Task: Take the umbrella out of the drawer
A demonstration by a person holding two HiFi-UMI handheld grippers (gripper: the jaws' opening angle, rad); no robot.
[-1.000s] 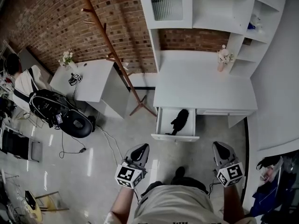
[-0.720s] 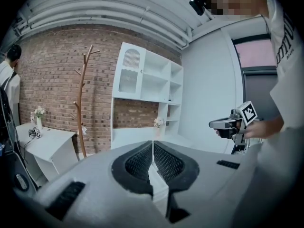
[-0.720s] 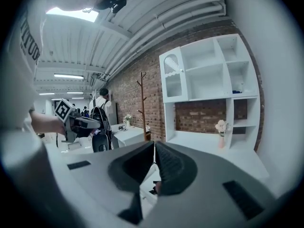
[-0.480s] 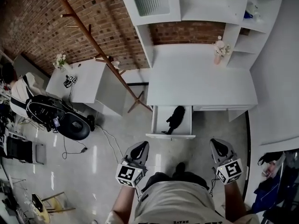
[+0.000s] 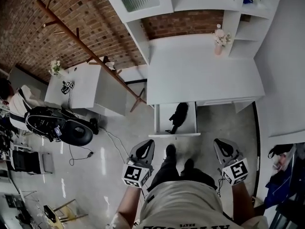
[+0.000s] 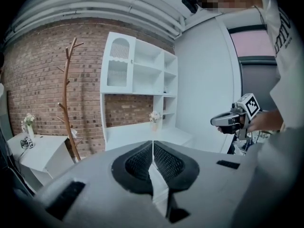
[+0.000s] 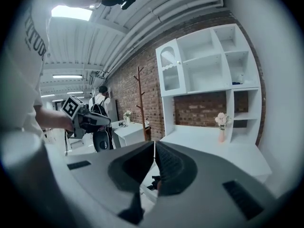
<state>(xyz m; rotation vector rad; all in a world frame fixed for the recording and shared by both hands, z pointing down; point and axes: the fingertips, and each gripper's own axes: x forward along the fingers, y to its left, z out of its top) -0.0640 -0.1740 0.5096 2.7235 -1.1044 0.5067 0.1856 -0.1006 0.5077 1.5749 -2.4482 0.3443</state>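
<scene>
Noted black folded umbrella [image 5: 179, 114] lying inside the open drawer [image 5: 174, 135], under the left part of the white desk [image 5: 205, 75]; not yet touched. Seen on left gripper [image 5: 145, 146]: jaws pressed together, nothing between them; same on right gripper [image 5: 222, 146], jaws meeting at the tips, empty. Held low before the drawer front, one either side of the feet, well apart from the umbrella. Long axis running front to back in the drawer, slightly slanted, thin end toward the drawer front. Judged ahead and between the two, a little nearer the left; to open before reaching in across the front edge.
</scene>
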